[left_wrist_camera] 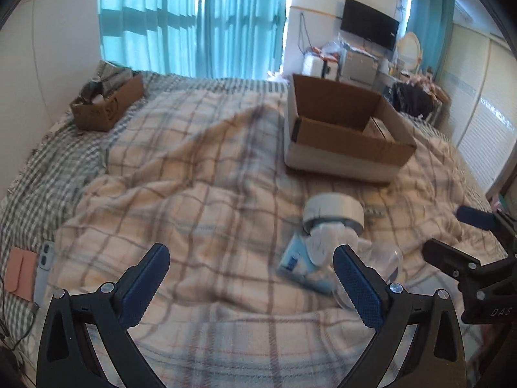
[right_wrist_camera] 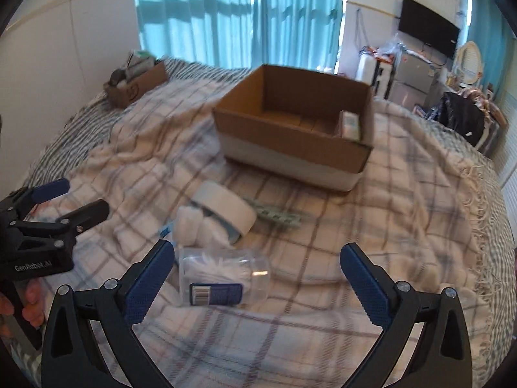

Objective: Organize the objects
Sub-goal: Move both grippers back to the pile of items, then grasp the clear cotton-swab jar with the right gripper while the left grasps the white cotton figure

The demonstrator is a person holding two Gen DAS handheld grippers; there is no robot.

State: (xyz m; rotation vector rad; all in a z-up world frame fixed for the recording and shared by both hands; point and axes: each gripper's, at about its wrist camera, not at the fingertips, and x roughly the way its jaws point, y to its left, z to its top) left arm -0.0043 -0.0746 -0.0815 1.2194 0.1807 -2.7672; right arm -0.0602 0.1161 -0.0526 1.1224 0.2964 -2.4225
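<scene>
So the stuff to sort is a little cluster lying on the checked blanket (right_wrist_camera: 371, 213), which is soft and rumpled, cream with grey and reddish lines. Closest to the right gripper (right_wrist_camera: 257, 283) is a clear plastic jar (right_wrist_camera: 223, 276) on its side, round, full of white cotton swabs, with a dark blue label facing up. Just behind it sit fluffy white cotton balls (right_wrist_camera: 197, 223), touching a fat roll of white tape (right_wrist_camera: 226, 210) that leans tilted on them. Beside the roll, on the far side, lies a flat greenish blister strip (right_wrist_camera: 274, 216), pretty blurry. From the left wrist view there's also a light blue packet (left_wrist_camera: 295, 262) tucked against the cotton.

Further back is the open cardboard box (right_wrist_camera: 290, 135), brown corrugated walls with a white band round the bottom, and a small pale pack (right_wrist_camera: 350, 126) standing in its right corner.

Both tools are spread wide and gripping nothing: the right one's textured blue pads (right_wrist_camera: 150, 279) sit either side of the jar area without touching, and the left gripper (left_wrist_camera: 252, 283) hangs over bare blanket left of the pile.

A second brown box (left_wrist_camera: 108, 103) stuffed with things sits near the teal curtains (left_wrist_camera: 194, 22).
</scene>
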